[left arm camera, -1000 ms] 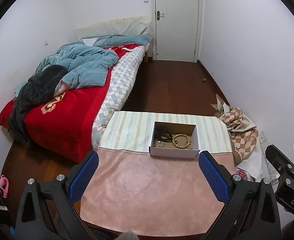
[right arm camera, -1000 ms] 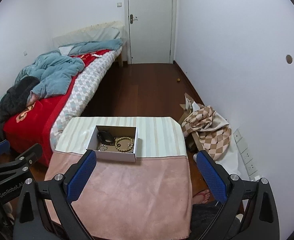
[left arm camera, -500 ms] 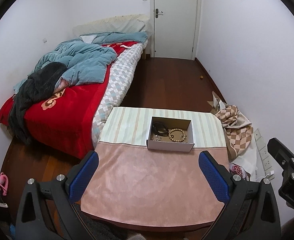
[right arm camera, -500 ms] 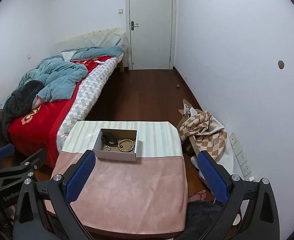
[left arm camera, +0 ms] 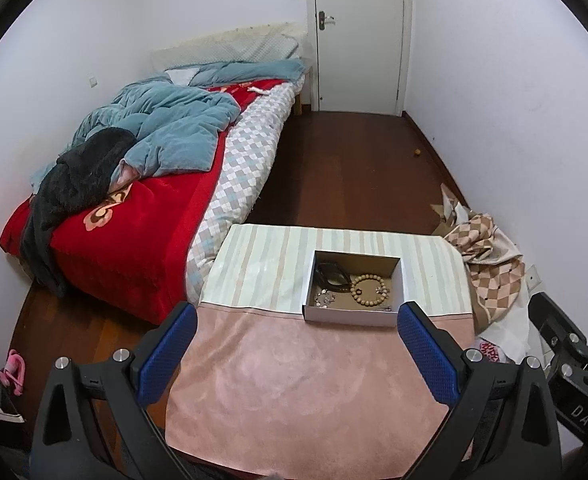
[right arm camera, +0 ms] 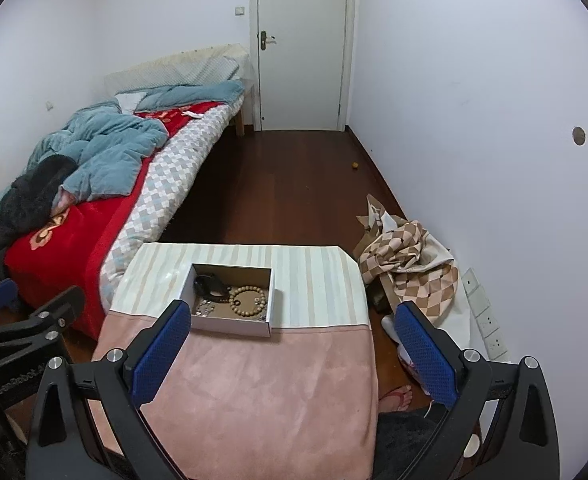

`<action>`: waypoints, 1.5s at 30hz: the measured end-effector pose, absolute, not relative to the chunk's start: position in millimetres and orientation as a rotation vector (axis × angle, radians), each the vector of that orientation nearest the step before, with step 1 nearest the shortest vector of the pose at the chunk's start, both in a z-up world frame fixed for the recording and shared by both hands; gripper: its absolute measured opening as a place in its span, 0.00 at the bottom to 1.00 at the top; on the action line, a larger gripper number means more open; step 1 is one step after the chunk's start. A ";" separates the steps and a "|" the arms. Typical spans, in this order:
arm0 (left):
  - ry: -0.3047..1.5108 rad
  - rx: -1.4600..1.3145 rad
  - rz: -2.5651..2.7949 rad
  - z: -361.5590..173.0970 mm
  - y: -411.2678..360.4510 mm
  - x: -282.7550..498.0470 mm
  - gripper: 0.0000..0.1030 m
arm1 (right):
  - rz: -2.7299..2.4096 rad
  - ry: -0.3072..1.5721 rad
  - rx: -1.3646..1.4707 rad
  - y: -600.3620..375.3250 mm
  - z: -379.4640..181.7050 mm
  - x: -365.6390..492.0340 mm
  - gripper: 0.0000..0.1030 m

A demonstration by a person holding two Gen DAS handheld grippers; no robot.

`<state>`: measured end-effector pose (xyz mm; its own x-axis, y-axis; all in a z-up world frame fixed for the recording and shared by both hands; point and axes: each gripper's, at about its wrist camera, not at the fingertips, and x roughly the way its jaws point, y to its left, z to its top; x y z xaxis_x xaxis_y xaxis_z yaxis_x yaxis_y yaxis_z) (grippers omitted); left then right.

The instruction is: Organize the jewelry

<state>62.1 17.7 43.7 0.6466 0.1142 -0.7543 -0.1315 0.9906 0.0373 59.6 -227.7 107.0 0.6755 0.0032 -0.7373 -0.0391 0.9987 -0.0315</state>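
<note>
A white cardboard box (left arm camera: pixel 350 316) sits on the table where the striped cloth meets the pink cloth; it also shows in the right wrist view (right arm camera: pixel 230 326). Inside lie a wooden bead bracelet (left arm camera: pixel 368 290), a dark band (left arm camera: pixel 332 274) and small silver pieces (left arm camera: pixel 324 300); the right wrist view shows the bracelet (right arm camera: pixel 248 302) too. My left gripper (left arm camera: pixel 298 344) is open and empty, above the pink cloth, short of the box. My right gripper (right arm camera: pixel 290 344) is open and empty, its left finger (right arm camera: pixel 162 344) near the box's front left corner.
The table (left arm camera: pixel 306 392) has a pink cloth in front and a striped cloth (left arm camera: pixel 262 264) behind. A bed (left arm camera: pixel 142 208) with red and blue bedding stands to the left. A checked cloth heap (left arm camera: pixel 490 264) lies on the floor at right. A shut door (left arm camera: pixel 358 36) is at the back.
Both grippers drew back and up from the table half a second ago, then came a little closer again. Both stay open and empty. The box has not moved.
</note>
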 end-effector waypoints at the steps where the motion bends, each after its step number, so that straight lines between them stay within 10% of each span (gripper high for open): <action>1: 0.862 -0.020 0.140 41.5 17.3 65.5 0.99 | 0.018 0.836 -0.045 -228.5 103.6 65.4 1.00; 45: 0.932 -0.028 0.141 18.4 21.4 91.4 0.99 | 0.022 0.938 -0.079 -221.5 67.4 105.2 1.00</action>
